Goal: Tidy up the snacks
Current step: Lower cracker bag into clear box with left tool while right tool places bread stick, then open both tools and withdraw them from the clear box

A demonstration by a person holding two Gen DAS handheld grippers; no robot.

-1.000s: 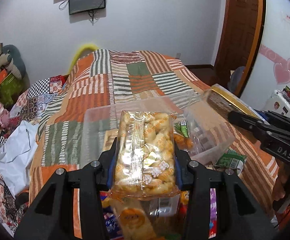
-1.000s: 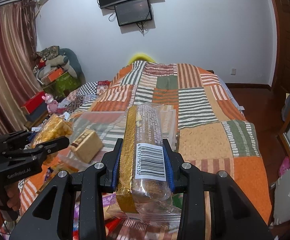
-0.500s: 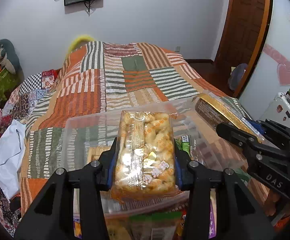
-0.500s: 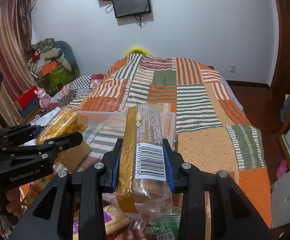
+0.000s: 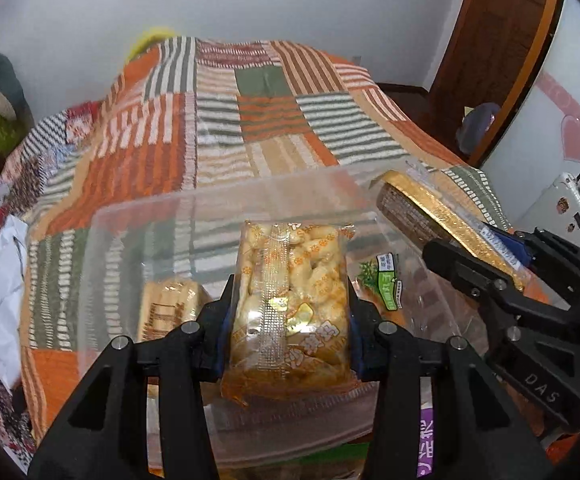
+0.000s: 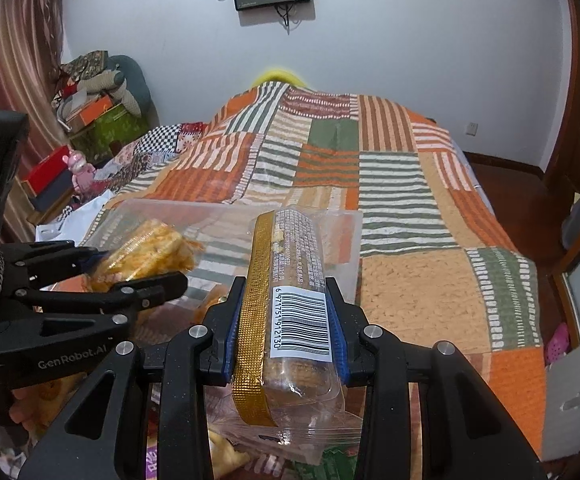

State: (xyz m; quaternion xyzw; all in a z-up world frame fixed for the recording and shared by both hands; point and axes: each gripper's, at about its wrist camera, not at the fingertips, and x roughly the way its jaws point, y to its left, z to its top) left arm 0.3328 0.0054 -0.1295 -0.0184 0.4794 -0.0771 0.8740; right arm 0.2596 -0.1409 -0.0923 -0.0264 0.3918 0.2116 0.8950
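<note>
A: Start with the big things. What is under all this?

B: A bed with a striped patchwork quilt [image 5: 273, 120]. On its near end sits a clear plastic bin [image 5: 217, 216], open at the top, with a tan packet [image 5: 169, 304] and a green-labelled packet [image 5: 386, 280] already inside.

A: And the two snacks in hand?

B: The left gripper [image 5: 290, 316] is clamped on a bag of golden puffed snacks [image 5: 290, 280], which hangs over the middle of the bin. The right gripper [image 6: 285, 332] is clamped on a long clear biscuit pack [image 6: 290, 280] with a gold strip, held over the bin's right side.

A: So what could go wrong?

B: Mostly crowding, I think. Both grippers point down into the same bin and sit close, so if they go in together the black fingers [image 6: 149, 284] of one may knock the other, or its pack.

A: The bin itself?

B: It looks light and rests on soft quilt. A push against its wall may slide or tip it.

A: And the long pack?

B: It is gripped near its lower end, so most of it sticks out ahead. That far tip may catch the bin's rim, and the pack could pivot between the pads or land half out.

A: The bag?

B: It is soft and pinched at the sides. A hard squeeze may crush the puffs, and letting go from high may leave it leaning on the packets below.
</note>
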